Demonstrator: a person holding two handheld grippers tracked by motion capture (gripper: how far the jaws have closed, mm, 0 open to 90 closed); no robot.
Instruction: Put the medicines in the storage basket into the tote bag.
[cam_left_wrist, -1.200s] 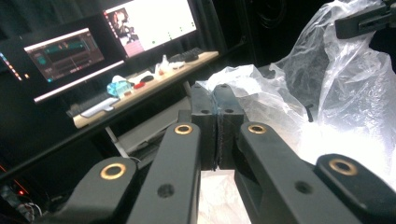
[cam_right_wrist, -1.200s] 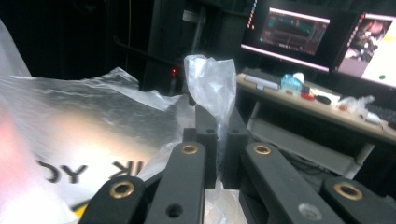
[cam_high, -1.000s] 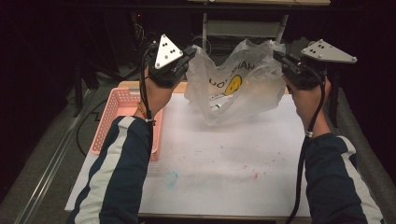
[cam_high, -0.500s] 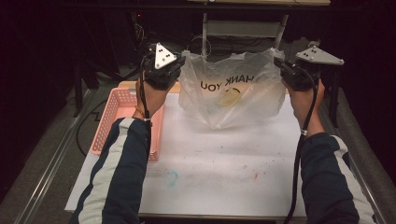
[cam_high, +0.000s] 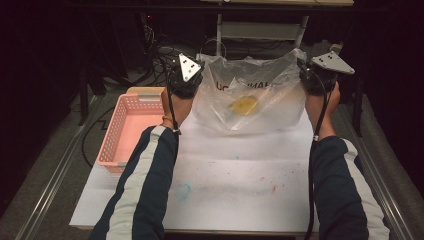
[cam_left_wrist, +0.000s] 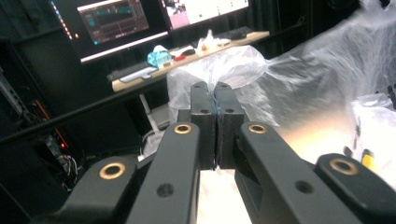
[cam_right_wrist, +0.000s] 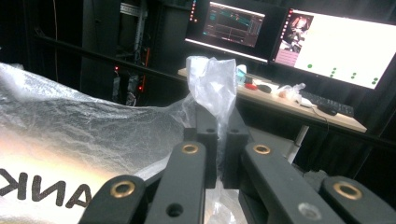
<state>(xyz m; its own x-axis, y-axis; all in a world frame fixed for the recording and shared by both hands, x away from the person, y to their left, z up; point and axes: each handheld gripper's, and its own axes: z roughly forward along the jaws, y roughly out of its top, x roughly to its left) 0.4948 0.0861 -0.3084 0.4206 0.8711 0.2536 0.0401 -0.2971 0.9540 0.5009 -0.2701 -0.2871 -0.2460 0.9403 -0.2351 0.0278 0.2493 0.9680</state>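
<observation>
A clear plastic bag with dark lettering and a round yellow mark hangs stretched between both grippers, its bottom resting on the white table. My left gripper is shut on the bag's left top corner; in the left gripper view the jaws meet on thin film, with the bag spreading to the right. My right gripper is shut on the right top corner. In the right gripper view a bunched tuft of film sticks up past the closed jaws, and the bag spreads to the left.
A pink slotted basket sits at the table's left edge, beside my left forearm. Behind the table stand a metal frame, cables, and a desk with lit monitors. A blue smear marks the near part of the table.
Both hands have come down and moved apart. The bag has gone from hanging bunched above the table to being spread wide with its bottom on the surface.
</observation>
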